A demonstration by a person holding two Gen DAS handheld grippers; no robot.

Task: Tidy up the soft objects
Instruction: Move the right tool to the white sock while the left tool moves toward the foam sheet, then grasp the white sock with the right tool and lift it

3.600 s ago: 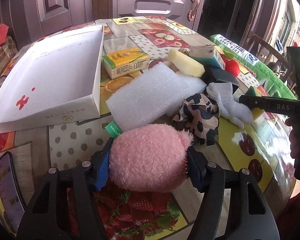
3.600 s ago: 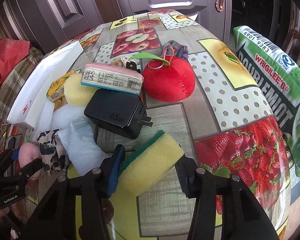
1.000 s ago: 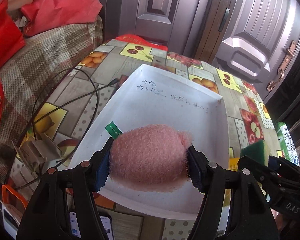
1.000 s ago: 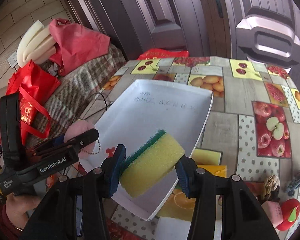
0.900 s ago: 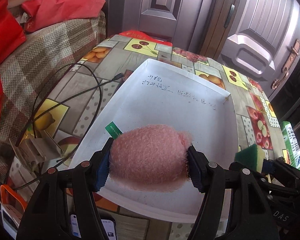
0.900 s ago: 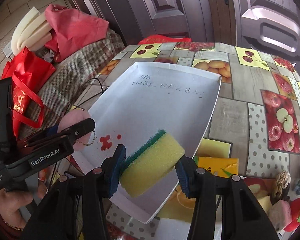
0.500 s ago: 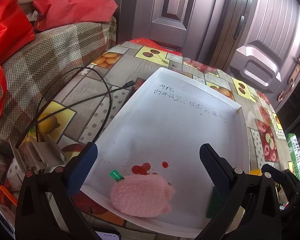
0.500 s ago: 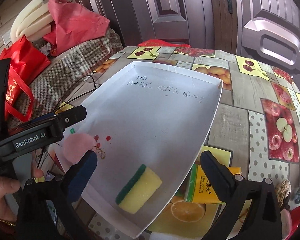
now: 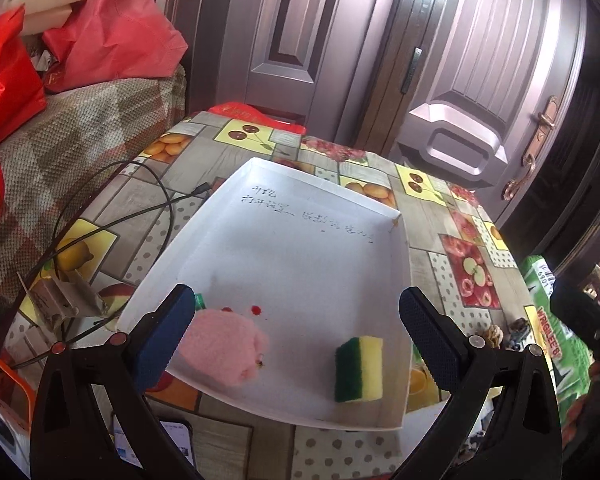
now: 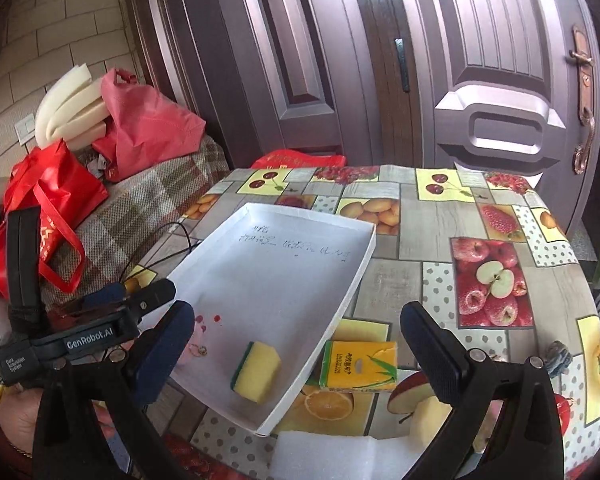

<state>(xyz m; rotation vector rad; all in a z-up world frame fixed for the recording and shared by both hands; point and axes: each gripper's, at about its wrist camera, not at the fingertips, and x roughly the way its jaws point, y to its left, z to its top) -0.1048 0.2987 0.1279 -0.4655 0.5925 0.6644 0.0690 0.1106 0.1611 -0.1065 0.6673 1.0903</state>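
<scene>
Lying in the near left corner of a shallow white cardboard tray (image 9: 404, 240): a fluffy pink plush toy (image 9: 224, 346), partly hidden behind the left finger. Near the tray's near right corner, well apart from the plush: a yellow sponge with a green scouring layer (image 9: 359, 368), resting flat on the tray floor. Red stains (image 9: 255, 310) and handwritten lines on the white bottom. Above the tray, spread wide with nothing between its blue pads: the left hand-held gripper (image 9: 296, 332). Likewise wide open and holding nothing: the right hand-held gripper (image 10: 296, 344), poised over the tray's near edge. Just beside the tray's right wall on the fruit-patterned counter (image 10: 496, 232): a yellow tissue pack (image 10: 360, 364). Nearer the camera: a white foam sheet (image 10: 340, 454) and a pale yellow foam block (image 10: 430, 416). At the counter's right edge: a green printed package (image 9: 552, 344). Left of the tray: a black cable (image 9: 112, 216) trailing across the counter. Beyond that: a plaid-covered seat with red bags (image 10: 52, 196).
</scene>
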